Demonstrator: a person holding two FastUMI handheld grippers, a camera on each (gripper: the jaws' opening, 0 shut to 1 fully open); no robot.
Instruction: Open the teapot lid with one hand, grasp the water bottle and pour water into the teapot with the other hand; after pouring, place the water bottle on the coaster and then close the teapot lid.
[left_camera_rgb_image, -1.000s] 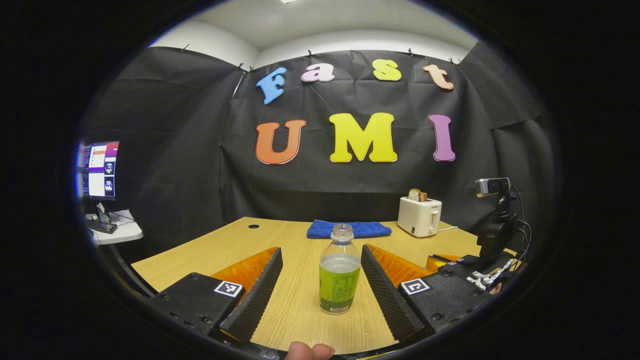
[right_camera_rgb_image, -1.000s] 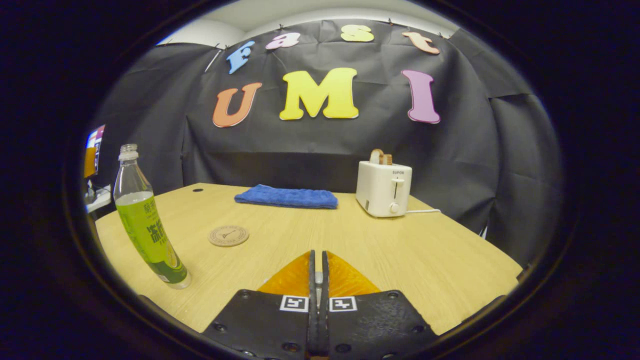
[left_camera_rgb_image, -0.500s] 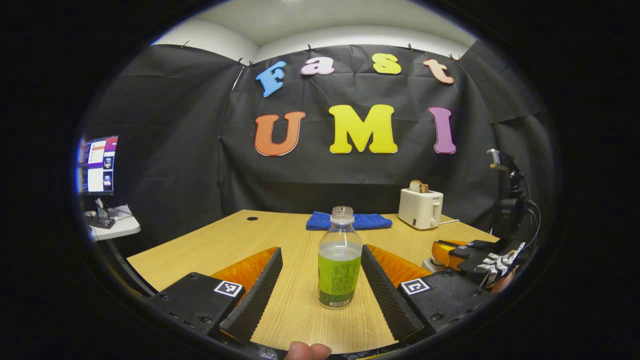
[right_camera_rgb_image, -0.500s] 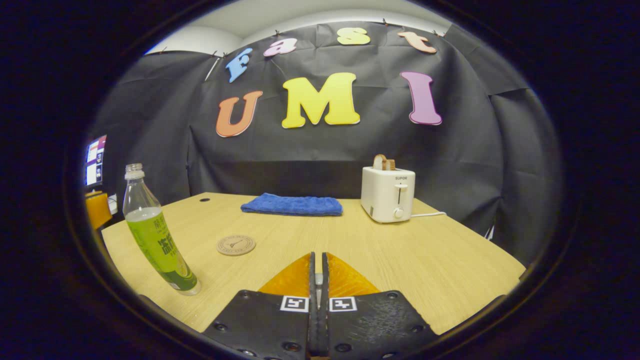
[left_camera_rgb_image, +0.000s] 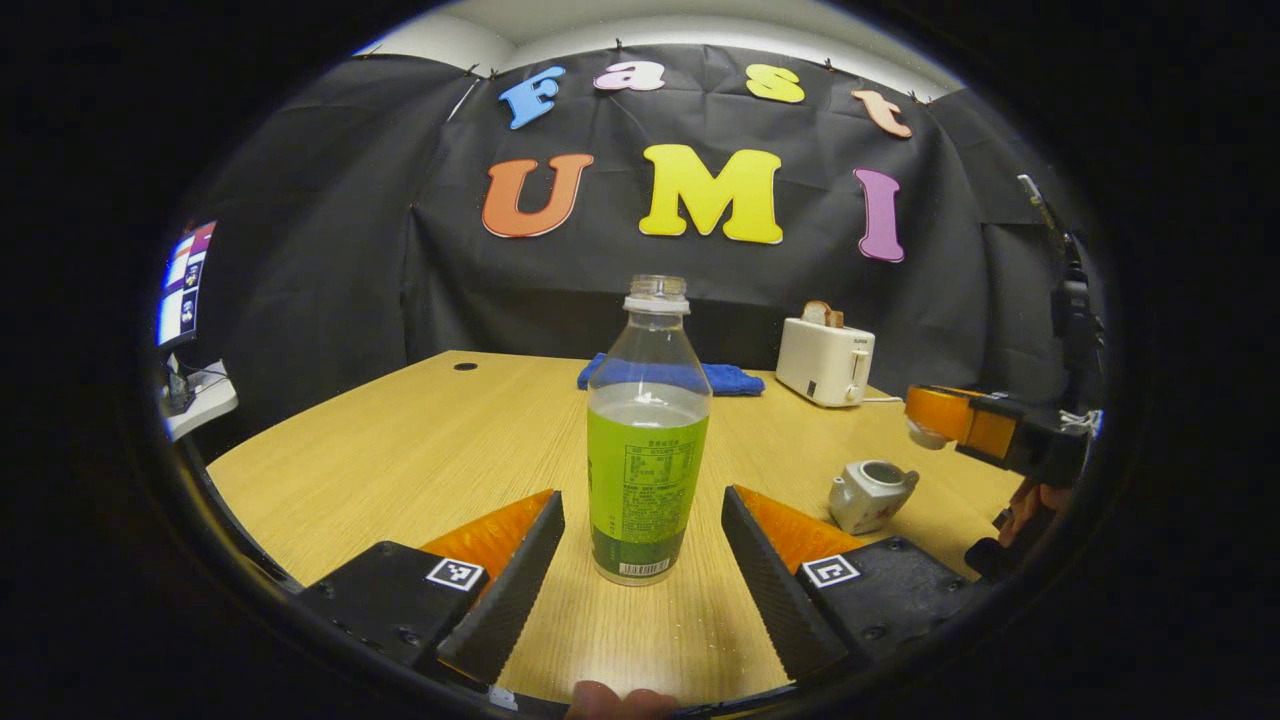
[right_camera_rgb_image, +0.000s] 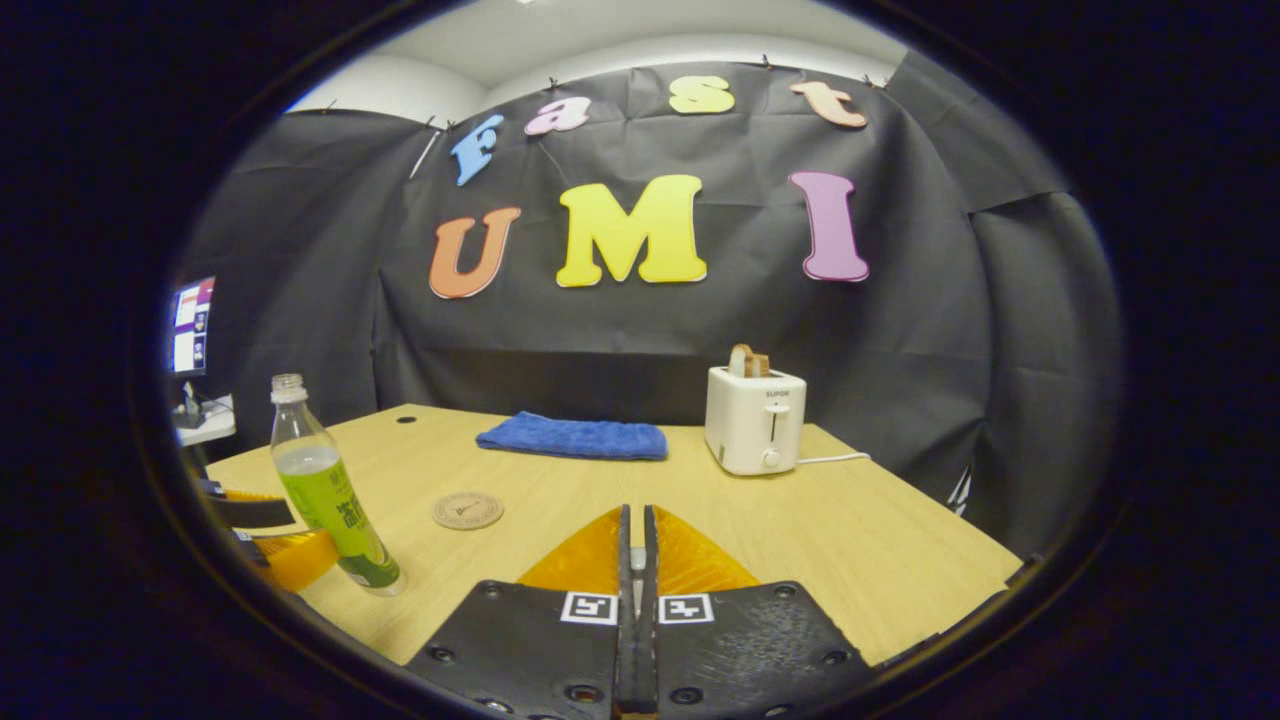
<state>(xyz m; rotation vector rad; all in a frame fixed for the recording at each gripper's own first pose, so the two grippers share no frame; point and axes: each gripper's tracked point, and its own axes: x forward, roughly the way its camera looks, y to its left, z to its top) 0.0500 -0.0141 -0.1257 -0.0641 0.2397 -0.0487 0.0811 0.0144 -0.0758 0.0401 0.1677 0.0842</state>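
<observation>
An uncapped water bottle (left_camera_rgb_image: 645, 430) with a green label stands upright on the wooden table (left_camera_rgb_image: 400, 470). My left gripper (left_camera_rgb_image: 642, 498) is open, one finger on each side of the bottle's lower half, with gaps on both sides. To the right sits the small white teapot (left_camera_rgb_image: 870, 492), its top uncovered. Above it hovers my right gripper (left_camera_rgb_image: 940, 420), shut on the teapot lid (left_camera_rgb_image: 922, 436). In the right gripper view the right gripper (right_camera_rgb_image: 636, 560) shows its fingers pressed together. The bottle (right_camera_rgb_image: 330, 500) stands at the left, and the round coaster (right_camera_rgb_image: 467, 510) lies just right of it.
A white toaster (right_camera_rgb_image: 752, 420) holding bread and a folded blue cloth (right_camera_rgb_image: 572, 437) sit along the table's far edge. A monitor (left_camera_rgb_image: 185, 290) stands on a side desk to the left. A hand (left_camera_rgb_image: 1025, 500) holds the right gripper near the table's right edge.
My left gripper has advanced and dropped, so the bottle now stands between its fingers. The right gripper has risen with the lid, and the uncovered teapot has come into sight.
</observation>
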